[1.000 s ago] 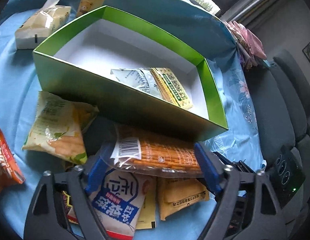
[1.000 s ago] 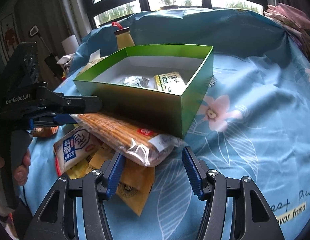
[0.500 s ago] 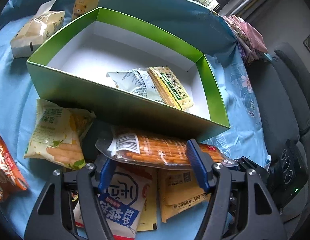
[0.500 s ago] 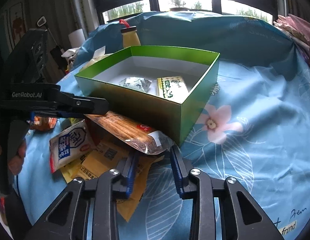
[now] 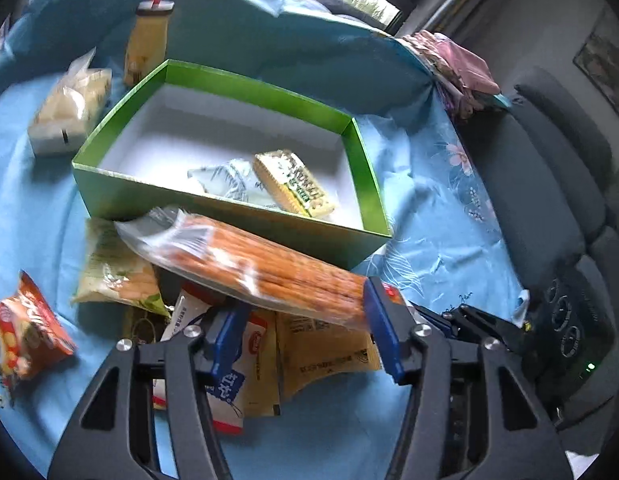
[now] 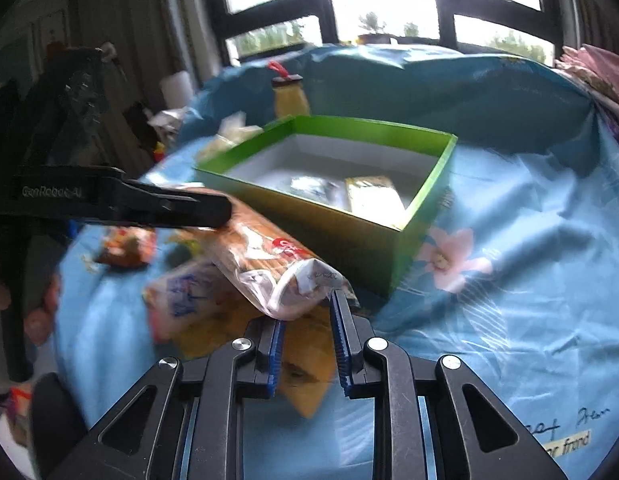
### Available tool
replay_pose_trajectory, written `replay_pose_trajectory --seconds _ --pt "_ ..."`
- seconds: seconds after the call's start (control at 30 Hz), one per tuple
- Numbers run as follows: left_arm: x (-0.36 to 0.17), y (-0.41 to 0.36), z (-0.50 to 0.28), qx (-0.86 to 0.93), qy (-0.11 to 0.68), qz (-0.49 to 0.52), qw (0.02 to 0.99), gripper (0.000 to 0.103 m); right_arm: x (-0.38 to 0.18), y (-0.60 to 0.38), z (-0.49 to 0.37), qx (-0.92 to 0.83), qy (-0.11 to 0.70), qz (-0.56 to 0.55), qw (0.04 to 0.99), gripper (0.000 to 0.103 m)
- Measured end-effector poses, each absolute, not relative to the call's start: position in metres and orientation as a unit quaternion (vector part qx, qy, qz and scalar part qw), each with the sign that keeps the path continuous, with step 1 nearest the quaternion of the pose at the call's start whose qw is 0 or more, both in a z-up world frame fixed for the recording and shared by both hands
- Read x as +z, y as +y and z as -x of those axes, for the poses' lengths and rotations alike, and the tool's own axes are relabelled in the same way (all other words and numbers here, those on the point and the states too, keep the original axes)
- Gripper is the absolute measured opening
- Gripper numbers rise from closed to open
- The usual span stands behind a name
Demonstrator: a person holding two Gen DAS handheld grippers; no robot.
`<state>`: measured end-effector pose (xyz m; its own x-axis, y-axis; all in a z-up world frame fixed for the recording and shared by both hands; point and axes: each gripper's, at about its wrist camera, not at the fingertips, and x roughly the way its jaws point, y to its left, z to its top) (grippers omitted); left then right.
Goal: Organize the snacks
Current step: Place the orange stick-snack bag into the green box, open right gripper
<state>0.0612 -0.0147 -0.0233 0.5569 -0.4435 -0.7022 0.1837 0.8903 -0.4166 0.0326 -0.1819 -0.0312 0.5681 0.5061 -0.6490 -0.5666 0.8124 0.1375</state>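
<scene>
Clamping the long clear packet of orange biscuit sticks (image 5: 269, 268) from both ends, the right gripper (image 6: 307, 344) and the left gripper (image 5: 305, 328), fingers just closing in, hold it above loose snack packets (image 5: 325, 352) on the counter's light-blue floral cloth (image 6: 509, 280). Beyond sits the open green cardboard box (image 5: 229, 220), then dark-framed windows (image 6: 389, 0).

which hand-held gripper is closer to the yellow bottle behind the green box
Left. The left hand-held gripper grips the long biscuit-stick pack nearer the yellow bottle; the right hand-held gripper pinches the pack's end, farther from the bottle.
</scene>
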Motion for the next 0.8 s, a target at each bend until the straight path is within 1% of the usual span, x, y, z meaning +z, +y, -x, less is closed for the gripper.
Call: replay_pose_trajectory --seconds 0.13,0.2,0.37,0.5,0.67,0.73,0.77,0.8 --pt "-0.013 -0.016 -0.058 -0.183 0.424 0.145 0.875 0.058 -0.020 -0.174 -0.029 0.311 0.338 0.040 0.887 0.024" --pt "-0.010 -0.016 -0.060 -0.182 0.422 0.143 0.877 0.052 -0.016 -0.171 -0.028 0.315 0.331 0.043 0.889 0.024" --pt "-0.013 -0.016 -0.074 -0.188 0.424 0.137 0.875 0.047 -0.011 -0.163 -0.035 0.325 0.318 0.047 0.889 0.024" --pt "-0.017 -0.016 -0.093 -0.187 0.433 0.150 0.869 0.046 -0.013 -0.156 -0.050 0.326 0.324 0.044 0.887 0.024" --pt "-0.006 -0.022 -0.112 -0.190 0.426 0.139 0.874 0.044 -0.008 -0.149 -0.067 0.326 0.317 0.047 0.890 0.024" --pt "-0.001 -0.022 -0.126 -0.183 0.424 0.143 0.875 0.047 -0.006 -0.149 -0.081 0.319 0.323 0.036 0.890 0.024" --pt "0.001 -0.020 -0.132 -0.178 0.424 0.147 0.876 0.053 -0.005 -0.150 -0.092 0.309 0.329 0.025 0.892 0.024" --pt "0.004 -0.018 -0.138 -0.173 0.423 0.150 0.877 0.064 -0.005 -0.152 -0.102 0.302 0.337 0.015 0.892 0.024"
